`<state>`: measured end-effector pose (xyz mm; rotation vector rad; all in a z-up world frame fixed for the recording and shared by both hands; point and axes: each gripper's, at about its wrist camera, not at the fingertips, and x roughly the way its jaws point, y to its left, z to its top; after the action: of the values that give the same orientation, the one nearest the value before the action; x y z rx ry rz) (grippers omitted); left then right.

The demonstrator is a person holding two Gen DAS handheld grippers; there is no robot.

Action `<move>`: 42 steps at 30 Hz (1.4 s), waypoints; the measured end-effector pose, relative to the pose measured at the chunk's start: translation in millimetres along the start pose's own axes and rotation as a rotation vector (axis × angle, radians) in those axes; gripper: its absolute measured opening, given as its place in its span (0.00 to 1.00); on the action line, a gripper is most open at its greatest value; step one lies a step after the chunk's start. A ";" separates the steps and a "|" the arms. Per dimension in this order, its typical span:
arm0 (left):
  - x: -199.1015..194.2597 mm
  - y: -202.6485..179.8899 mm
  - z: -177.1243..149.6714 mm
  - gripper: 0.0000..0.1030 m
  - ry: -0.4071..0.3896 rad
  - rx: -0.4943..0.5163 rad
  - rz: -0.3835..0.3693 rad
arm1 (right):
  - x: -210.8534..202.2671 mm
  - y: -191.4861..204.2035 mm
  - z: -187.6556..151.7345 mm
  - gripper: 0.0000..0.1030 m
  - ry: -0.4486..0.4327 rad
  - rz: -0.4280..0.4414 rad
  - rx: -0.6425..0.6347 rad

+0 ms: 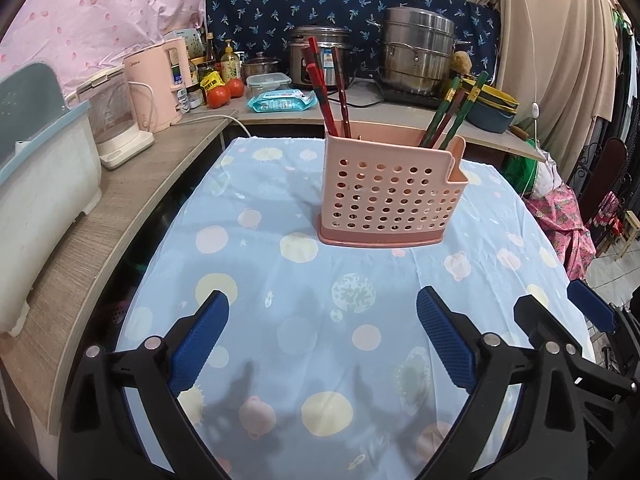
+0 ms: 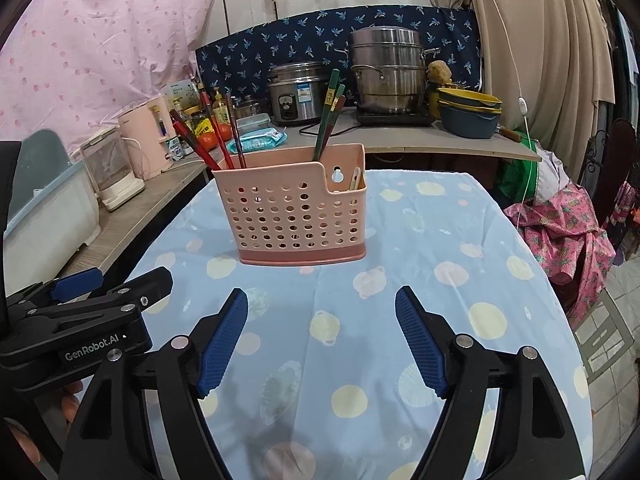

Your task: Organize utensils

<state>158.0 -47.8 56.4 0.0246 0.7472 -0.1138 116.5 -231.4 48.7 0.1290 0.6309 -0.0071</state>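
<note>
With chopsticks (image 1: 326, 96) sorted in holder (image 1: 390, 200) ahead, looks finished (nothing left out); left gripper (image 1: 322, 344) and right gripper (image 2: 322, 340) released, empty.

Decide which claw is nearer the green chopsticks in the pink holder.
Right, though only slightly. The right claw faces the holder's green chopsticks end; the left claw, beside it, faces the red-chopstick end.

Pink utensil holder (image 1: 390, 196): perforated matt plastic. Chopsticks (image 1: 325, 96): glossy lacquered finish. Tablecloth (image 1: 280, 280): thin, smooth printed cloth, faintly creased. Gripper pads (image 2: 224, 344): blue ribbed rubber on matt black plastic. Stacked steamer pot (image 2: 390, 72): shiny metal. Counter (image 1: 120, 216): wood-grain surface.
</note>
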 end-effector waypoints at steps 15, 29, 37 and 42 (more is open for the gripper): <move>5.9 0.7 -2.5 0.92 0.010 0.012 0.037 | 6.3 -4.6 -4.7 0.91 0.011 -0.024 0.017; 9.5 0.7 -3.5 0.92 0.017 0.017 0.044 | 10.9 -12.3 -6.3 0.94 0.016 -0.039 0.049; 9.3 3.3 -2.9 0.92 0.002 0.010 0.068 | 12.3 -13.1 -6.4 0.94 0.020 -0.039 0.051; 9.4 5.3 -2.8 0.92 -0.002 0.002 0.085 | 12.5 -13.3 -6.8 0.94 0.021 -0.040 0.048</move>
<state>163.5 -43.3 47.9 0.0579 0.7434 -0.0340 122.0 -243.4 34.3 0.1630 0.6544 -0.0599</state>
